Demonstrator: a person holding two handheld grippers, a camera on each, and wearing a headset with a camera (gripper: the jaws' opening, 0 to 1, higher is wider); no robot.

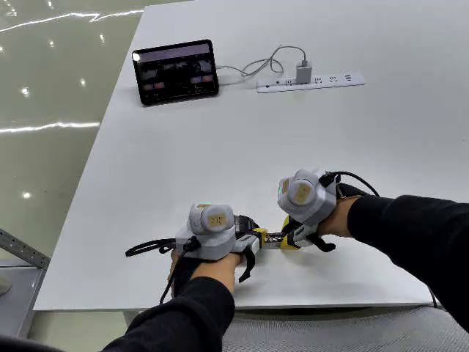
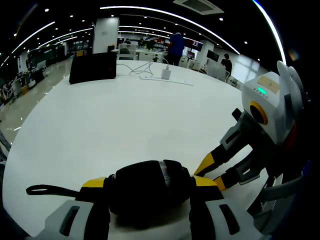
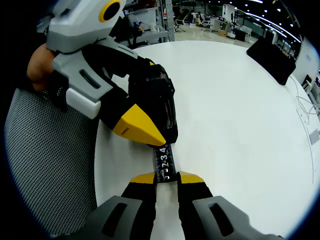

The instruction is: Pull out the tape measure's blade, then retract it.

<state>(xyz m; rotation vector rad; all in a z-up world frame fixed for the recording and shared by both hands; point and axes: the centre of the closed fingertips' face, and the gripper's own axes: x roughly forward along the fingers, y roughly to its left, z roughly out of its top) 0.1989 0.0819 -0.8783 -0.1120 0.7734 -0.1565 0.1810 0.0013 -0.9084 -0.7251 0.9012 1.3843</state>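
A black tape measure [image 2: 150, 187] sits clamped between the yellow-tipped jaws of my left gripper [image 2: 150, 181], near the table's front edge. In the head view the left gripper [image 1: 253, 232] points right, holding the tape measure [image 1: 245, 222]. A short length of blade [image 3: 164, 161], showing the numbers 2 to 4, runs from the case [image 3: 161, 100] to my right gripper [image 3: 165, 178], which is shut on the blade's end. The right gripper [image 1: 286, 240] faces the left one, a few centimetres away. The tape's black wrist strap [image 2: 47, 190] trails to the left.
A tablet [image 1: 176, 71] stands at the back left of the white table [image 1: 293, 125]. A power strip [image 1: 311, 81] with a charger and cable lies behind the middle. A grey mesh chair seat [image 3: 47, 165] is just below the front edge.
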